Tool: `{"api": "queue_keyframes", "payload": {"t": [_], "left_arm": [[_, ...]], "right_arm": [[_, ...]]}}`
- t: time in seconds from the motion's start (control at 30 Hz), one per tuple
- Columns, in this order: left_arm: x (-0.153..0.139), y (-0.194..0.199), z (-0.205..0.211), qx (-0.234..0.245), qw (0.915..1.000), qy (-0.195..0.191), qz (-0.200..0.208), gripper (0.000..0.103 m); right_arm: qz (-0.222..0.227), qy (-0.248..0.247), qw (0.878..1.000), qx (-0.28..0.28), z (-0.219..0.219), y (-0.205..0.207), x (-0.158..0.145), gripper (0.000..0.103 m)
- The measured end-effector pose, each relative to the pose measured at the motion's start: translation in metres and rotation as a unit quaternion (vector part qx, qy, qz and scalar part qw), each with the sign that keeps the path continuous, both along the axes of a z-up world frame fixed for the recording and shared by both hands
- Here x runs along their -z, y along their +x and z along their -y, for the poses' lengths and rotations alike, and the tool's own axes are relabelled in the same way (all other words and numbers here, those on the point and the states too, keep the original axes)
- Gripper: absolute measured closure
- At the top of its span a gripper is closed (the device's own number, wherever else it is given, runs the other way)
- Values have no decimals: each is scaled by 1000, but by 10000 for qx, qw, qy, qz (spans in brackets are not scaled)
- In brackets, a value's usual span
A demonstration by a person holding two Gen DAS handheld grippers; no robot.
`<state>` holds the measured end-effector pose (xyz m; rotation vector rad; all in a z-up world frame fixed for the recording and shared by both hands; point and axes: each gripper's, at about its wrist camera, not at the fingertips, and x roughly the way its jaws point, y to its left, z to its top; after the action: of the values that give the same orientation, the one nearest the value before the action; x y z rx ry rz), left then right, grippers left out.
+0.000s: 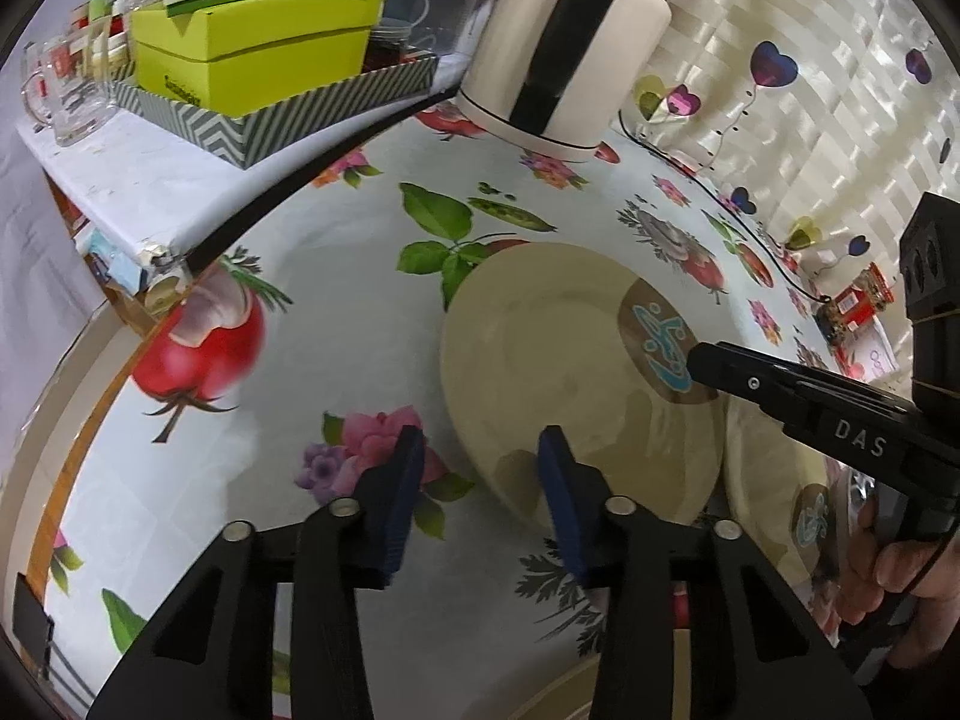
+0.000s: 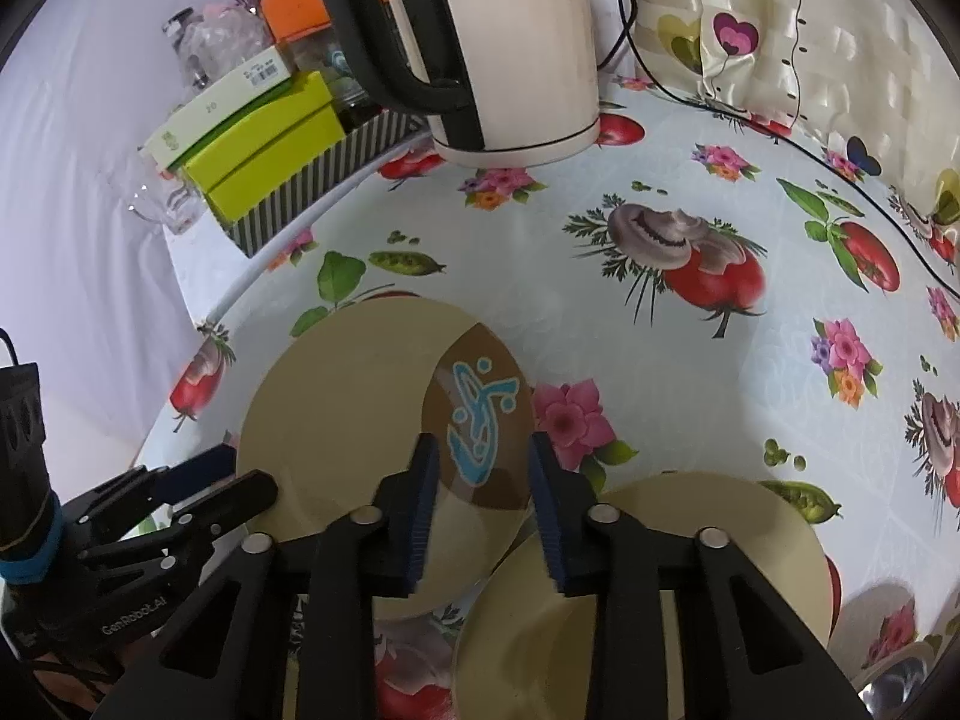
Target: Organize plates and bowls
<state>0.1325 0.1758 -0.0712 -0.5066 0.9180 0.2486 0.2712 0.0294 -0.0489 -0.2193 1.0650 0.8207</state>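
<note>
A beige plate (image 1: 552,348) (image 2: 342,408) with a brown patch and a blue fish drawing lies on the flowered tablecloth. My left gripper (image 1: 483,480) (image 2: 234,477) is open astride its left rim, with one blue pad over the plate and the other over the cloth. On the opposite side my right gripper (image 2: 483,474) is open too, its pads either side of the brown patch at the rim. One of its black fingers (image 1: 720,369) reaches over that patch. A second beige plate (image 1: 768,468) (image 2: 708,540) lies partly under the first plate's near right edge.
A white kettle (image 1: 564,42) (image 2: 516,48) stands at the table's back. Left of it, a striped tray (image 1: 252,126) (image 2: 312,198) holds green boxes, with glass mugs (image 1: 66,90) beside it. A black cable (image 2: 870,204) runs along the curtain. A hand (image 1: 900,576) holds the right gripper.
</note>
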Motion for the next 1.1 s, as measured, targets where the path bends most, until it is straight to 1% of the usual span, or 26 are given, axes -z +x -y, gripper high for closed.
{"api": "queue_keyframes", "payload": {"t": [0.1, 0.23, 0.4, 0.57, 0.67, 0.73, 0.77, 1.1], "left_arm": [[0, 2, 3, 14, 10000, 40, -9, 66], [1, 1, 2, -26, 10000, 1, 12, 66], [1, 2, 1, -45, 10000, 11, 18, 66], [2, 4, 1, 17, 9998, -142, 121, 66], [2, 4, 3, 14, 9998, -114, 130, 66], [2, 3, 2, -9, 9998, -142, 145, 69], [1, 3, 1, -26, 9998, -125, 140, 71], [-13, -6, 0, -79, 9998, 46, 168, 73]], "right_arm": [[-6, 36, 10000, 12, 2, 3, 1, 82], [-29, 45, 9999, 99, 6, 8, 3, 82], [-140, 47, 9999, 56, 4, 8, 9, 82], [-238, 81, 9996, 105, 3, 11, 14, 82], [-223, 85, 9996, 124, 2, 10, 14, 82], [-219, 77, 9996, 133, 2, 10, 14, 82], [-223, 86, 9996, 130, 2, 10, 13, 82], [-191, 148, 9997, 106, 0, 5, 2, 82]]}}
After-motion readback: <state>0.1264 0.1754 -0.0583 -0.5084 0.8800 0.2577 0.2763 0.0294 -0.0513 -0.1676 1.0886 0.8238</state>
